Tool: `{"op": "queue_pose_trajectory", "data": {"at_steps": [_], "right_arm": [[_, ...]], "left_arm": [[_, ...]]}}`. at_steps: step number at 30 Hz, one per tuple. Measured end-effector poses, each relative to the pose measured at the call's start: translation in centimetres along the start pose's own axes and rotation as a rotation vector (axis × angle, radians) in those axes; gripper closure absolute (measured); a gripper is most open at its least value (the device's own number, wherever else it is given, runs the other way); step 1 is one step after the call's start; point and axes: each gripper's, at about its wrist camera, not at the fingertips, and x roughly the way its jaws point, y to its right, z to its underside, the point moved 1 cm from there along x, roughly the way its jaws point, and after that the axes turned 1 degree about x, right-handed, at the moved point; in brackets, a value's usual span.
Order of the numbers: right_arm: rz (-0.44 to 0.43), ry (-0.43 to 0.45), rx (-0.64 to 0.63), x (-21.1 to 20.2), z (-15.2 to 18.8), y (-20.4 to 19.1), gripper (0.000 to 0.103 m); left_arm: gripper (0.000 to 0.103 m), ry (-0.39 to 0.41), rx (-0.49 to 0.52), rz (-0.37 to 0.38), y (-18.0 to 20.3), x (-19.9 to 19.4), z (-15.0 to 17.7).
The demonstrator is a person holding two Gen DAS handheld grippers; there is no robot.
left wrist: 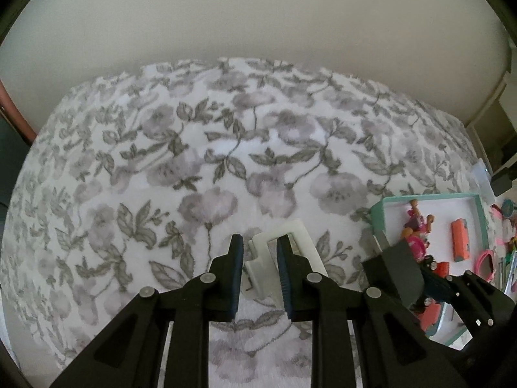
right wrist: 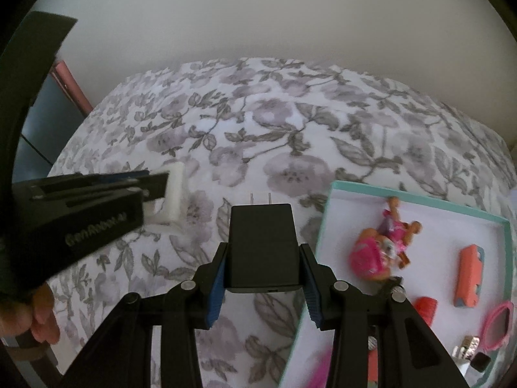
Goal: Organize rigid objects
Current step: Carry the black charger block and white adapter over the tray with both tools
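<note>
Floral bedspread (left wrist: 226, 148) fills my left wrist view below a pale wall. My left gripper (left wrist: 258, 258) has its jaws pinching a white bracket (left wrist: 284, 252) at lower centre; a teal tray (left wrist: 478, 220) of toys sits lower right. On my right wrist view, the right gripper (right wrist: 262, 278) clamps a black charger (right wrist: 261, 245) at centre, prongs pointing away, tray at lower right.

A: You're working in a home, looks like a bedroom?

B: Yes. You've got a floral bedspread (left wrist: 226, 161) against a plain wall (left wrist: 258, 16), plus a teal tray (right wrist: 326, 226) with a doll (right wrist: 394, 226) inside.
</note>
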Motion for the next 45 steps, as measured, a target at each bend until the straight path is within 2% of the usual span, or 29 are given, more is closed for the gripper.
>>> {"op": "queue_pose_trajectory", "data": {"at_steps": [11, 16, 24, 33, 39, 45], "right_arm": [[-0.001, 0.036, 0.113, -4.6, 2.4, 4.0, 0.059], [-0.001, 0.056, 0.173, -6.7, 4.1, 5.8, 0.059], [0.048, 0.084, 0.226, -9.7, 6.5, 8.6, 0.059], [0.091, 0.109, 0.286, -12.2, 8.1, 11.1, 0.059], [0.118, 0.128, 0.288, -13.3, 8.5, 12.2, 0.059], [0.153, 0.09, 0.332, -12.8, 9.3, 14.8, 0.059]], "left_arm": [[0.081, 0.108, 0.042, -0.05, 1.7, -4.6, 0.4], [0.081, 0.147, 0.086, -0.029, 3.8, -6.5, 1.0], [0.081, 0.183, 0.117, 0.069, 7.2, -8.3, 1.9], [0.081, 0.192, 0.184, 0.09, 10.9, -9.0, 3.4], [0.081, 0.154, 0.241, 0.088, 13.6, -7.9, 4.6], [0.081, 0.113, 0.305, 0.104, 16.8, -6.6, 5.7]]}}
